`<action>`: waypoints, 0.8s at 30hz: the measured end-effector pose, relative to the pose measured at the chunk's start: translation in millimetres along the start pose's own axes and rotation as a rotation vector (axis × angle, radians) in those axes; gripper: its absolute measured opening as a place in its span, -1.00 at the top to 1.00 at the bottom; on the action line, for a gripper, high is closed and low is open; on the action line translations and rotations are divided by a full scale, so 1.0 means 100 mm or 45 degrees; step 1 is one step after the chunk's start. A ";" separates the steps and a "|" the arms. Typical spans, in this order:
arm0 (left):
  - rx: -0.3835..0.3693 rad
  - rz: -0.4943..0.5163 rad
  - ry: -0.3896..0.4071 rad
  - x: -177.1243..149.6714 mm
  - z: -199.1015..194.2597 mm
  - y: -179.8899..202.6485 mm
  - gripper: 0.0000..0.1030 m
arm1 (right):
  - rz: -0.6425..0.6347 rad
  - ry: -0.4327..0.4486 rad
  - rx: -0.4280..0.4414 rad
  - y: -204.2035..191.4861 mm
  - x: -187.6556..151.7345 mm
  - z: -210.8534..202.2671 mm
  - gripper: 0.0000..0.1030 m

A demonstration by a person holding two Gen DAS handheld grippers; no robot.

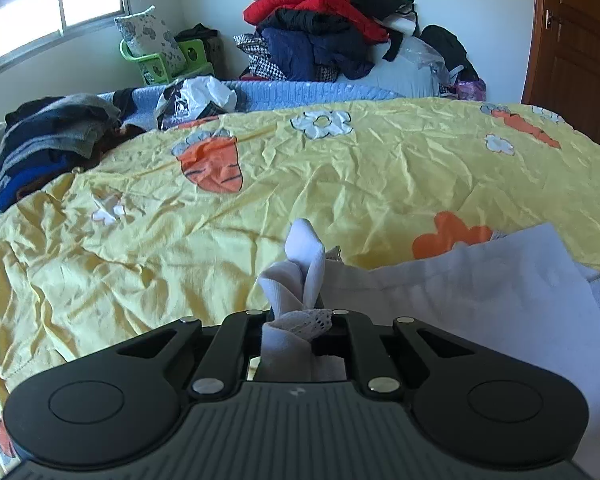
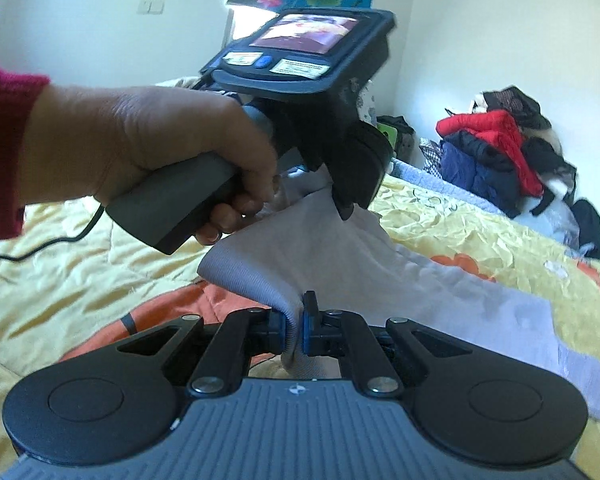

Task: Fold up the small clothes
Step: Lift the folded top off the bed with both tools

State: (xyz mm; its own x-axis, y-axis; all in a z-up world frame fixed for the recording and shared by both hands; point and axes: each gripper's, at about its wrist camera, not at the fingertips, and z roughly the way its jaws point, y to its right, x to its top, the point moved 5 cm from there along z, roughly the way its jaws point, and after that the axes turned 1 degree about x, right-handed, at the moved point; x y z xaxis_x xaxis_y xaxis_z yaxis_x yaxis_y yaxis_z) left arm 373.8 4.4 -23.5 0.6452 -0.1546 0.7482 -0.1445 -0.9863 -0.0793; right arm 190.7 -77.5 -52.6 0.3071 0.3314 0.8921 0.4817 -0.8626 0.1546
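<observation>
A small white garment (image 1: pixel 480 280) lies partly lifted over the yellow carrot-print bedspread (image 1: pixel 340 184). My left gripper (image 1: pixel 298 320) is shut on a bunched edge of it with a lace trim, the fabric sticking up between the fingers. In the right wrist view the same garment (image 2: pixel 440 296) stretches from my left gripper (image 2: pixel 346 210), held in a hand above, down to my right gripper (image 2: pixel 294 324), which is shut on another edge. The cloth hangs taut between the two.
A stack of dark folded clothes (image 1: pixel 48 144) sits at the bed's left edge. A heap of red, navy and black clothing (image 1: pixel 320 28) is piled against the far wall. A wooden door (image 1: pixel 576 40) stands at right. A cable (image 2: pixel 40 244) trails over the bedspread.
</observation>
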 end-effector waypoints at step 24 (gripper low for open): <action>0.021 0.032 0.068 0.45 -0.26 0.70 0.80 | 0.565 0.130 0.136 0.81 -0.19 -0.43 0.83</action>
State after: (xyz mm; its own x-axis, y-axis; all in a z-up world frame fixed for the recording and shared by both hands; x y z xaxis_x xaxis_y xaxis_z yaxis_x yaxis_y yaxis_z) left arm 373.2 -70.3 21.4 0.6006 -0.1767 0.7798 -0.1474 -0.9830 -0.1093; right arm 188.5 -170.1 -38.7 0.4228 -0.1047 0.9001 0.4055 -0.8664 -0.2913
